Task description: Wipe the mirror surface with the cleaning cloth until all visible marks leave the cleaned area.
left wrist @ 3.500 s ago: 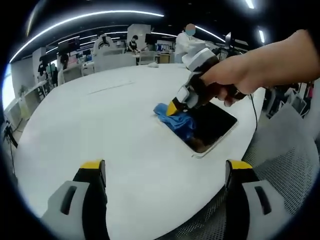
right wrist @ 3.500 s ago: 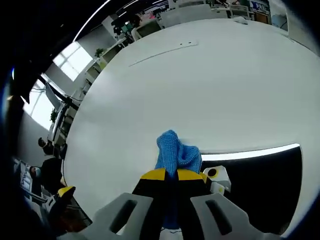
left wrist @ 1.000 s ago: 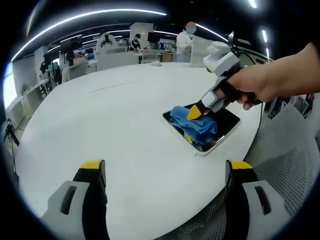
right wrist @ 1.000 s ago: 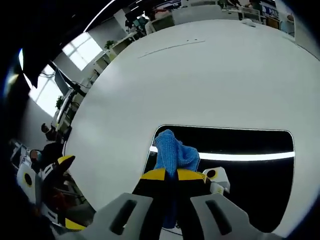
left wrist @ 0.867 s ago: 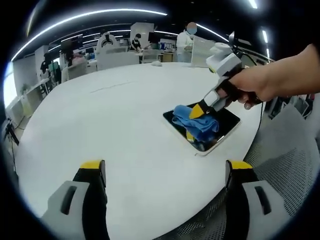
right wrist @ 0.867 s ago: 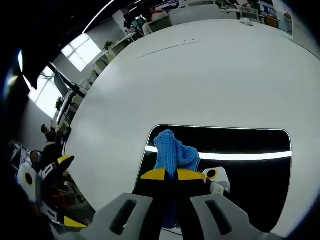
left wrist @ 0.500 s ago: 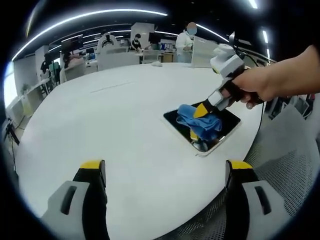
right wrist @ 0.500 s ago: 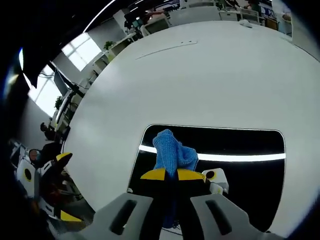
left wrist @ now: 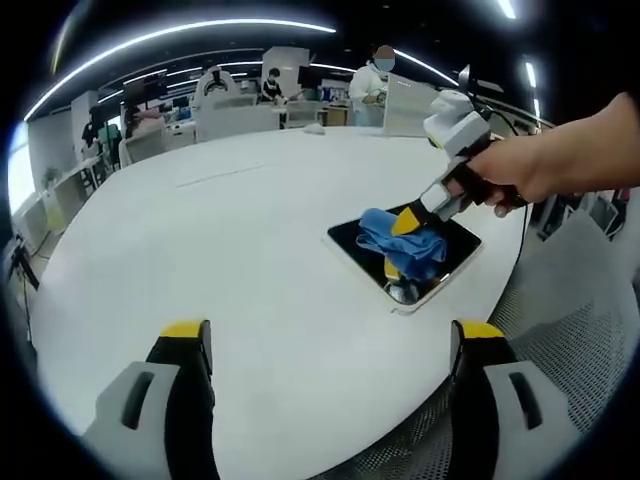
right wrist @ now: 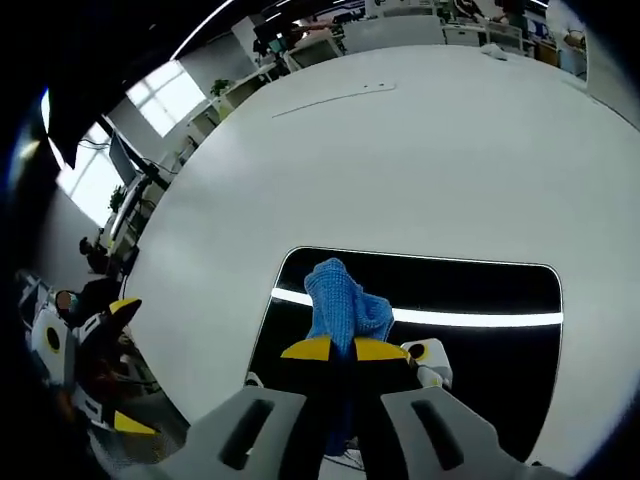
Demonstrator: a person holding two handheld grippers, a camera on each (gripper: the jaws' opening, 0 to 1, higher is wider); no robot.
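The mirror (left wrist: 405,255) lies flat on the round white table (left wrist: 200,250), near the table's edge on the side of the mesh chair (left wrist: 570,340). In the right gripper view the mirror (right wrist: 480,350) is a dark rounded rectangle with a thin pale border, and a bright strip of ceiling light crosses its glass as a reflection. Whether any marks lie on the glass is hard to judge at this size.

The blue cleaning cloth (right wrist: 345,305) sits bunched on the mirror, toward one end of it. The right gripper (right wrist: 333,349) has its yellow-tipped jaws closed tight together on the cloth, which bulges out past the tips and presses onto the glass. In the left gripper view the same cloth (left wrist: 400,245) rests on the mirror's middle, with the right gripper (left wrist: 408,222) angled down onto it from above and a hand (left wrist: 510,175) wrapped round its handle.

The left gripper (left wrist: 330,335) hovers over the bare table well apart from the mirror, its two jaws spread wide with nothing between them. In the right gripper view part of the left gripper (right wrist: 100,330) shows beyond the table's edge.

Past the table stretches an open office with desks (left wrist: 240,115), long ceiling lights and several people (left wrist: 272,85) in the distance.
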